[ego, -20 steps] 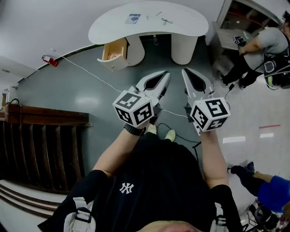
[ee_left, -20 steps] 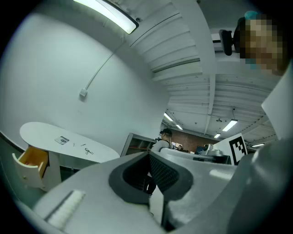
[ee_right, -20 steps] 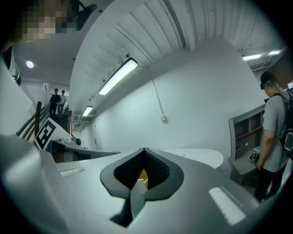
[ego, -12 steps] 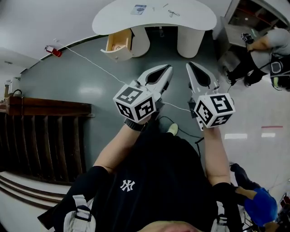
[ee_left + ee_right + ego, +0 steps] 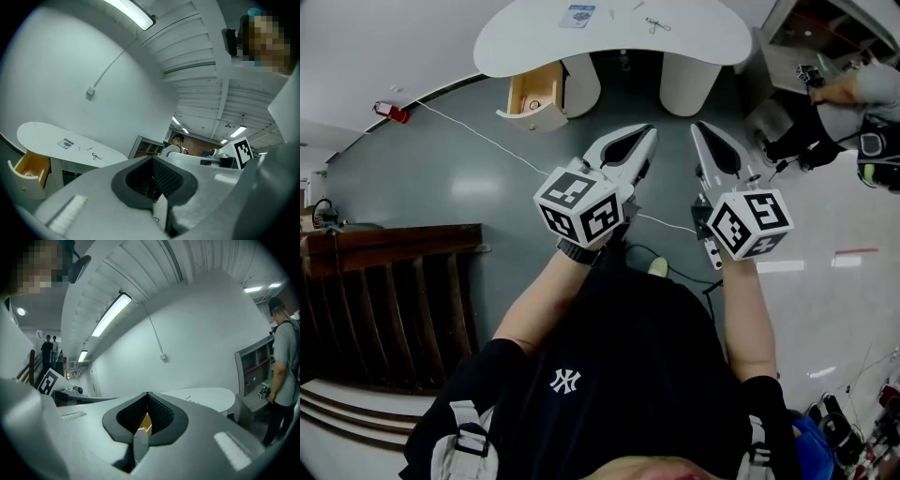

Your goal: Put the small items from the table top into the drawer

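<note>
White table (image 5: 698, 42) distant, small items (image 5: 578, 15) indistinct

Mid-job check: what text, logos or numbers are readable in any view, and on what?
"NY": white interlocked logo on the person's black shirt.
Blue-and-white packet, far ahead: print too small to read.
Marker cubes: black-and-white squares only, no letters.

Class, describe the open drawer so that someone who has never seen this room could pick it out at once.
Look across the grey floor to the white curved table. Under its left end in the head view, beside a white pedestal, a drawer stands pulled out. It alone is yellow-brown wood; the table top and both pedestals are white.
</note>
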A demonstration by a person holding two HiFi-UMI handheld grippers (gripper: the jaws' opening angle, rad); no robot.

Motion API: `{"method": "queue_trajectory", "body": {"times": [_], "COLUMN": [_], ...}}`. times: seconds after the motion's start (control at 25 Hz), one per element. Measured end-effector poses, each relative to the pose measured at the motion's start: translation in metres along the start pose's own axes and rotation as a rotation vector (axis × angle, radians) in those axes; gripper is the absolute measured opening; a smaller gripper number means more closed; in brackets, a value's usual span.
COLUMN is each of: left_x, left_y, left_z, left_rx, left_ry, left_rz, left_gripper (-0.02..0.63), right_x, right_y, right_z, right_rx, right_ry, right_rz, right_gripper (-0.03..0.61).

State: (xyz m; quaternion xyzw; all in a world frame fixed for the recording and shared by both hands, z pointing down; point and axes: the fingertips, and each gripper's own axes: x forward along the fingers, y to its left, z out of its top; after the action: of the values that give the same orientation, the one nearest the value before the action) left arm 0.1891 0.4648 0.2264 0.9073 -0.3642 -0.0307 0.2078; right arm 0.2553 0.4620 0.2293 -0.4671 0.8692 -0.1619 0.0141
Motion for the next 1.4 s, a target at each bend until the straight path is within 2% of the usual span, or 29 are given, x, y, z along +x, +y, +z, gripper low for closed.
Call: {"method": "queue_trajectory", "body": {"times": [0.28, 0.56, 0.72, 0.92, 1.12, 1.4], "left_x": [0.026, 0.048, 0.062, 0.081, 0.115, 0.199], "left_y": [0.078, 0.148, 0.165, 0.184, 0.203, 0.23], "left_z": [0.036, 0.066, 0.07, 0.073, 0.075, 0.081], "left_rx": [0.052, 0.072, 0.066, 0.068, 0.077, 0.079], "left_ry": [0.051, 0.092, 0.09, 0.1, 0.106, 0.122], "left_rz": [-0.069, -0.129, -0.155, -0.149, -0.125, -0.082], "left_gripper": [0.002, 0.002, 0.002, 0.002, 0.002, 0.002], "right_x": [0.088, 0.161, 0.18, 0.202, 0.23, 0.28], "right_y": [-0.004, 0.001, -0.009, -0.026, -0.058, -0.135], "right_z": [0.021, 0.03, 0.035, 0.039, 0.041, 0.063], "right_rx": [0.021, 0.013, -0.002, 0.008, 0.018, 0.004], "right_ry": [-0.063, -0.06, -0.06, -0.066, -0.067, -0.048], "right_rz": [-0.09, -0.15, -0.183, -0.183, -0.157, -0.119], "right_gripper": [0.023, 0.023, 0.023, 0.023, 0.023, 0.023]}}
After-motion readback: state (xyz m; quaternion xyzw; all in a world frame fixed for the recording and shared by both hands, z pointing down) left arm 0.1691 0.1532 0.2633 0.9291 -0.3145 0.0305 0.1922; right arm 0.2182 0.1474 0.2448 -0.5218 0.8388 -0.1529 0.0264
